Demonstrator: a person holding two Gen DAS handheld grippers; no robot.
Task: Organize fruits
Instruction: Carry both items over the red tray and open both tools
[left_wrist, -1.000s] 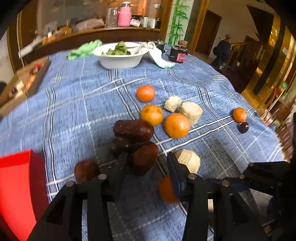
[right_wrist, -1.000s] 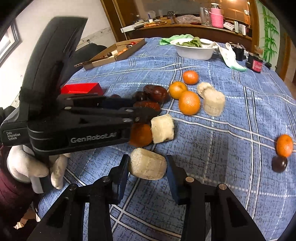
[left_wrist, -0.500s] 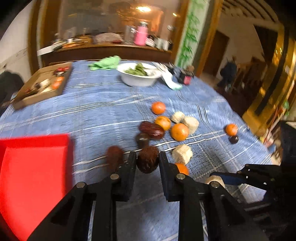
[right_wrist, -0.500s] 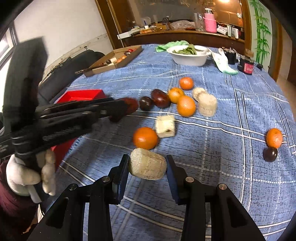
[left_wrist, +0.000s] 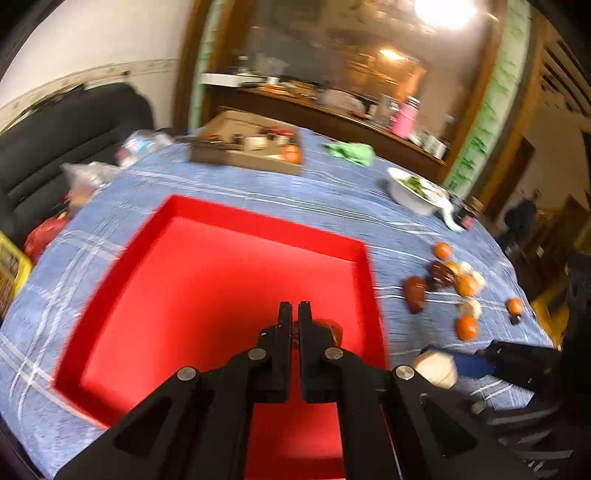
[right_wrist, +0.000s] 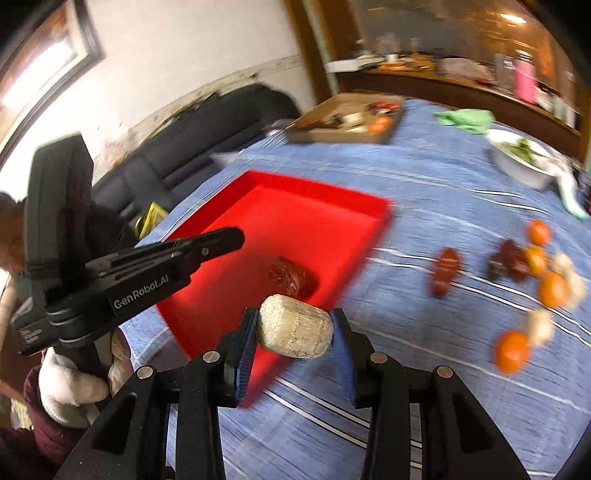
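A red tray (left_wrist: 207, 236) lies on the blue checked tablecloth; it also shows in the right wrist view (right_wrist: 325, 206). My left gripper (left_wrist: 294, 308) is shut and empty above the tray. A dark brown fruit (right_wrist: 290, 277) lies in the tray; in the left wrist view it (left_wrist: 330, 328) is mostly hidden behind the fingers. My right gripper (right_wrist: 293, 325) is shut on a pale beige fruit piece (right_wrist: 293, 326) and holds it over the tray's near edge. Oranges (right_wrist: 511, 350), brown fruits (right_wrist: 445, 271) and pale pieces (right_wrist: 539, 321) lie on the cloth to the right.
A cardboard box (left_wrist: 247, 149) with small items, a green cloth (left_wrist: 351, 153) and a white bowl of greens (left_wrist: 413, 190) stand at the far side. A dark sofa (left_wrist: 70, 133) and bags (left_wrist: 88, 177) are beyond the table's left edge.
My left gripper carried the brown fruit left over the tray, let it go and closed empty. My right gripper moved left toward the tray, still holding the beige piece.
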